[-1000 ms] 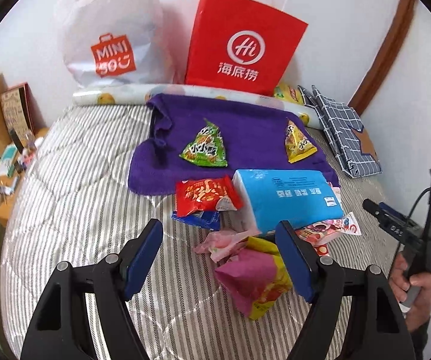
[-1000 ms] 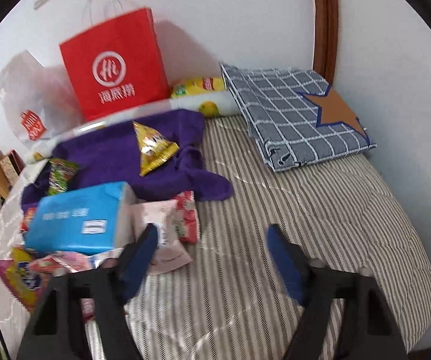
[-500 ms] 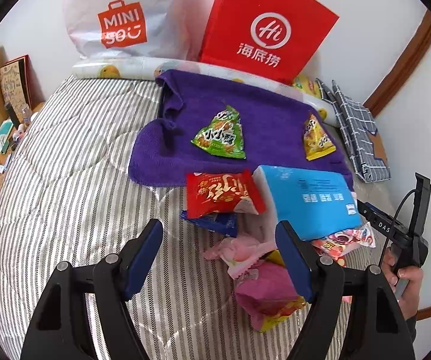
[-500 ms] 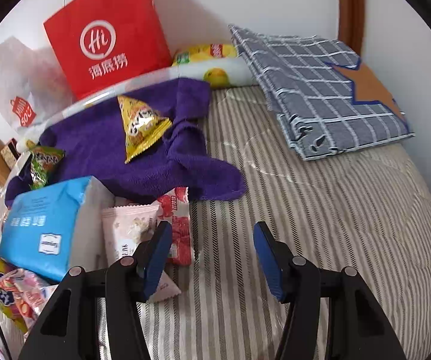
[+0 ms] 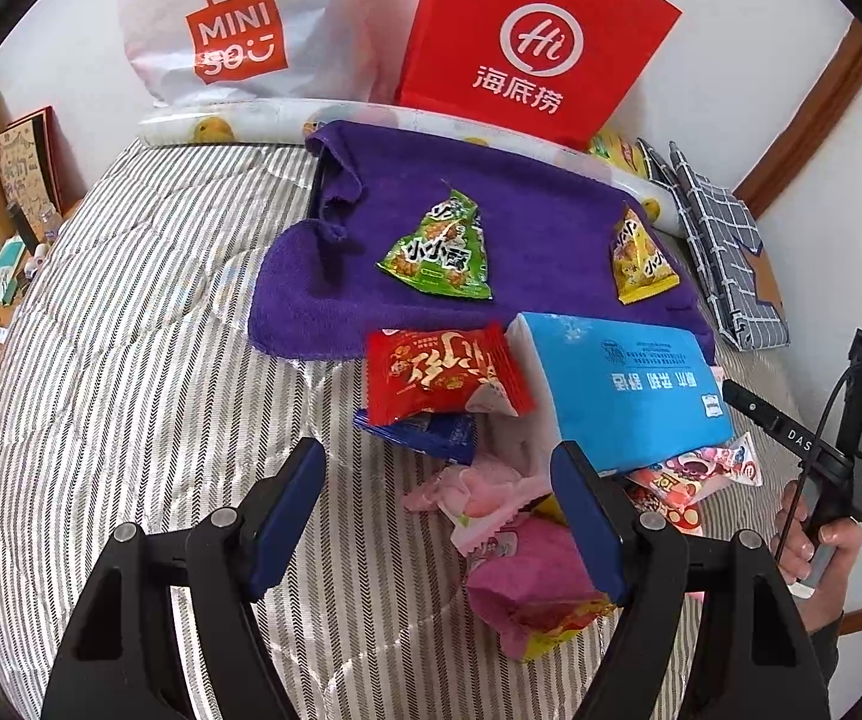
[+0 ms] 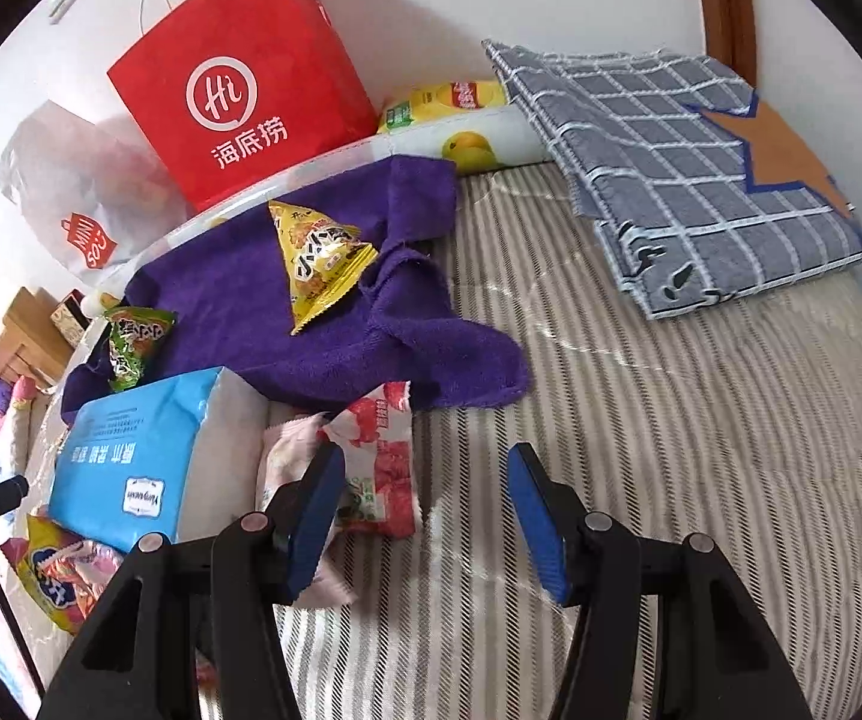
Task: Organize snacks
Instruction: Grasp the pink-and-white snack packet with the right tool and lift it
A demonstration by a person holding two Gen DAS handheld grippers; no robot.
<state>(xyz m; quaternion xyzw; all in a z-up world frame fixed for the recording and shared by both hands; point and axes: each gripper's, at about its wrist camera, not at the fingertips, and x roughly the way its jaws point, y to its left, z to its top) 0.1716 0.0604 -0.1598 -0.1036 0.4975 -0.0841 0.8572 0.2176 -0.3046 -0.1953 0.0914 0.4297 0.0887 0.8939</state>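
Note:
Snack packets lie heaped on a striped bed. My left gripper (image 5: 437,513) is open, low over the pile, with a pale pink packet (image 5: 479,495) on the bed between its fingers, untouched. Beyond it are a red packet (image 5: 443,372), a dark blue packet (image 5: 425,429) and a blue tissue pack (image 5: 629,384). A green triangular packet (image 5: 440,252) and a yellow one (image 5: 641,258) rest on a purple towel (image 5: 521,192). My right gripper (image 6: 425,516) is open over bare bedding, its left finger beside a red-and-white packet (image 6: 386,468).
A red paper bag (image 5: 527,42) and a white plastic bag (image 5: 233,30) stand against the far wall. A folded checked cloth (image 6: 689,168) lies at the right. A magenta-and-yellow bag (image 5: 539,594) sits under my left gripper's right finger. A hand (image 5: 815,546) holds the other gripper.
Both grippers have come forward and down toward the pile. The right gripper's jaws have narrowed a little. No packet has moved.

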